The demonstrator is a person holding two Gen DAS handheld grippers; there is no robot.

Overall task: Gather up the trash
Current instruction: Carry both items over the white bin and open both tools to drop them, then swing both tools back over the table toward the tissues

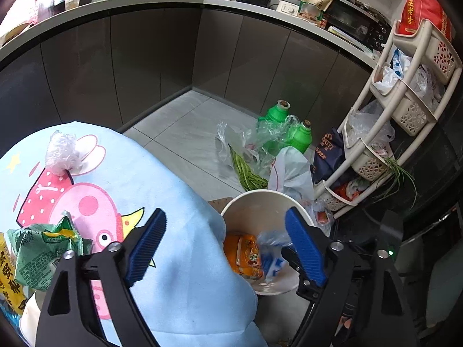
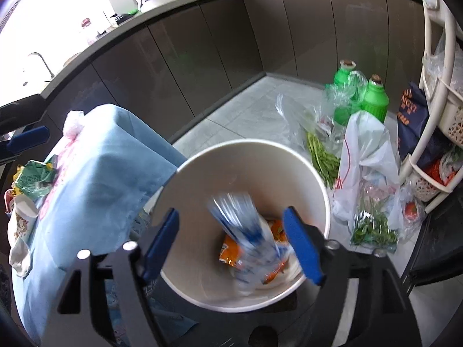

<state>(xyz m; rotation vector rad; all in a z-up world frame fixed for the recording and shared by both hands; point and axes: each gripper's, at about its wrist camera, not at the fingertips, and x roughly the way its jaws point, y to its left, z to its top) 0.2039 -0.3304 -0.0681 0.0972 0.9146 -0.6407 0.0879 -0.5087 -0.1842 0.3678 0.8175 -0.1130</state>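
Two hand-held grippers are seen with jaws apart and nothing clamped: the right hand-held gripper (image 2: 231,243) is held over the bin (image 2: 202,162), the left hand-held gripper (image 1: 224,244) beside its rim. A blue-white wrapper (image 2: 246,231), blurred, is seen inside the bin on an orange packet (image 2: 228,251). For a clean drop, the jaws are best kept wide above the bin's middle. Left of the bin, a green wrapper (image 1: 43,248) and crumpled plastic (image 1: 60,150) remain on the cloth-covered desk (image 1: 179,202).
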